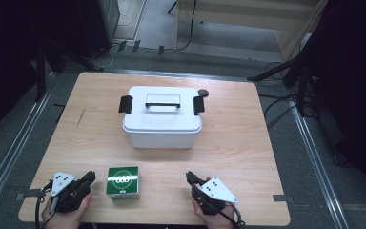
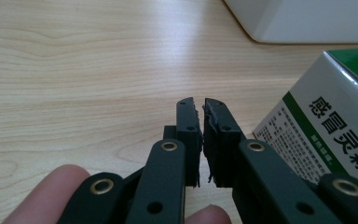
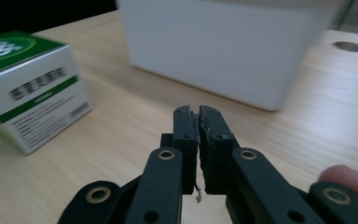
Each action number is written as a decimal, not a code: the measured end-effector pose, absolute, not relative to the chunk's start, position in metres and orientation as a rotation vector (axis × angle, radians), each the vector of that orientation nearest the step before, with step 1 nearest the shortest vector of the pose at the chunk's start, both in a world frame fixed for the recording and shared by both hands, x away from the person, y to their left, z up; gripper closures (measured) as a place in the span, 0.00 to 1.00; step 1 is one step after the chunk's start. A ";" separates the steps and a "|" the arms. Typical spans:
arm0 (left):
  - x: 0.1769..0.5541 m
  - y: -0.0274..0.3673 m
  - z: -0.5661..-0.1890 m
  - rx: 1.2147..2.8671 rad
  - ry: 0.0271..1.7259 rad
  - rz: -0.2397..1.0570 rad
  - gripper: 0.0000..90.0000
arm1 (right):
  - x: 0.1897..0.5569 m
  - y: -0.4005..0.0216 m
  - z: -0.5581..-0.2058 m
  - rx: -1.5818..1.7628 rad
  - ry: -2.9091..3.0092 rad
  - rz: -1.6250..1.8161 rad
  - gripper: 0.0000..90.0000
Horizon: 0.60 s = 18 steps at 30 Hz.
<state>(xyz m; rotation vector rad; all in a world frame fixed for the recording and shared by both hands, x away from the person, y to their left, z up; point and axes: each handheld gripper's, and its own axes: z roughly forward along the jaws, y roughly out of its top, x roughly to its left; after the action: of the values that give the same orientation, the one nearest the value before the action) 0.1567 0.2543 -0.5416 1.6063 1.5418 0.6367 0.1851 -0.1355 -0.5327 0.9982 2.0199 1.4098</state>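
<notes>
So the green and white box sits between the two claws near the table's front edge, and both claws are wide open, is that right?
Not quite: the box does sit between the left claw and right claw near the front edge, but both claws are shut on nothing, as each gripper view shows.

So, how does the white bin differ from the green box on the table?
The white bin is much larger than the green box. The bin is plain white with a lid, black side clips and a handle; the box has a green top and printed white sides. The bin stands near the middle of the table, while the box sits near the front edge, between the two grippers. Both rest upright on the wood, and no gripper touches either.
</notes>
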 end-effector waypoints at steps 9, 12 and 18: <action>0.152 0.247 -0.539 1.659 1.496 0.571 1.00 | 0.178 -0.077 -0.541 0.955 2.134 1.405 1.00; 0.152 0.243 -0.539 1.683 1.475 0.544 1.00 | 0.178 -0.061 -0.544 0.953 2.161 1.421 1.00; 0.151 0.231 -0.538 1.702 1.442 0.511 1.00 | 0.177 -0.039 -0.548 0.942 2.210 1.406 1.00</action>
<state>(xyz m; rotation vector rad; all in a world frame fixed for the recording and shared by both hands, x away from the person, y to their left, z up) 0.1509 0.2315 -0.5380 1.7016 1.4425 0.5111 0.1767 -0.0393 -0.5480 0.9416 2.2100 1.4063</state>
